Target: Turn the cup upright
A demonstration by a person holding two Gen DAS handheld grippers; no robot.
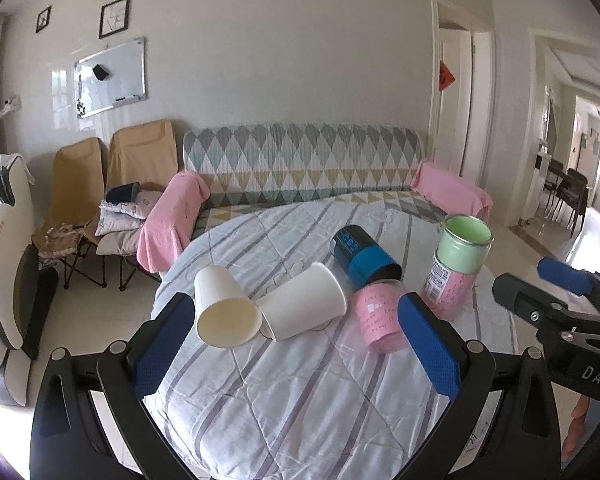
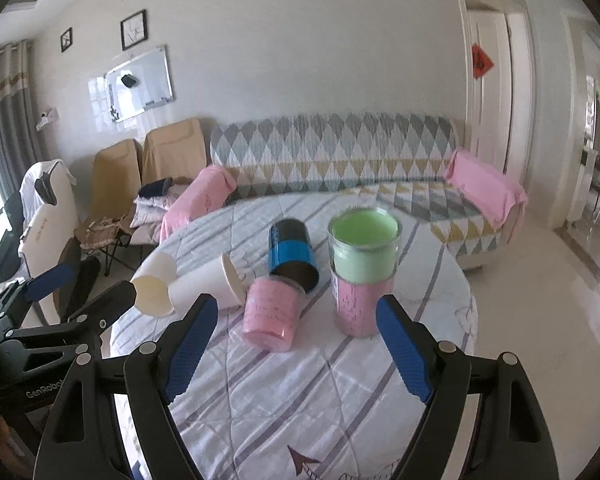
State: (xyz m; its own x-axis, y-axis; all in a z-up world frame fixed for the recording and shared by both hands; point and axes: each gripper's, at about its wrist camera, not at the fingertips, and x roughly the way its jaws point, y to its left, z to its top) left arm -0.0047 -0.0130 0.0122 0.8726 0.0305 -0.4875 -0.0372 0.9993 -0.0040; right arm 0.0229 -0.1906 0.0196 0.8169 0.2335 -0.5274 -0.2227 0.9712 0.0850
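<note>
Two white paper cups lie on their sides on the striped table cloth (image 1: 300, 392): one (image 1: 224, 308) with its mouth toward me, one (image 1: 304, 306) behind it. A blue-and-black cup (image 1: 364, 256) and a pink cup (image 1: 378, 320) also lie tipped over. A green cup (image 1: 462, 246) stands on a pink cup (image 1: 450, 290). My left gripper (image 1: 296, 344) is open, just short of the lying cups. My right gripper (image 2: 296, 344) is open, facing the pink lying cup (image 2: 272, 314) and the stack (image 2: 364, 268).
The round table's edge (image 2: 470, 300) falls off to tiled floor on the right. A patterned sofa (image 1: 300, 160) with pink towels stands behind, folding chairs (image 1: 100, 184) to the left. Each gripper shows in the other's view, the left (image 2: 72, 288) and the right (image 1: 548, 284).
</note>
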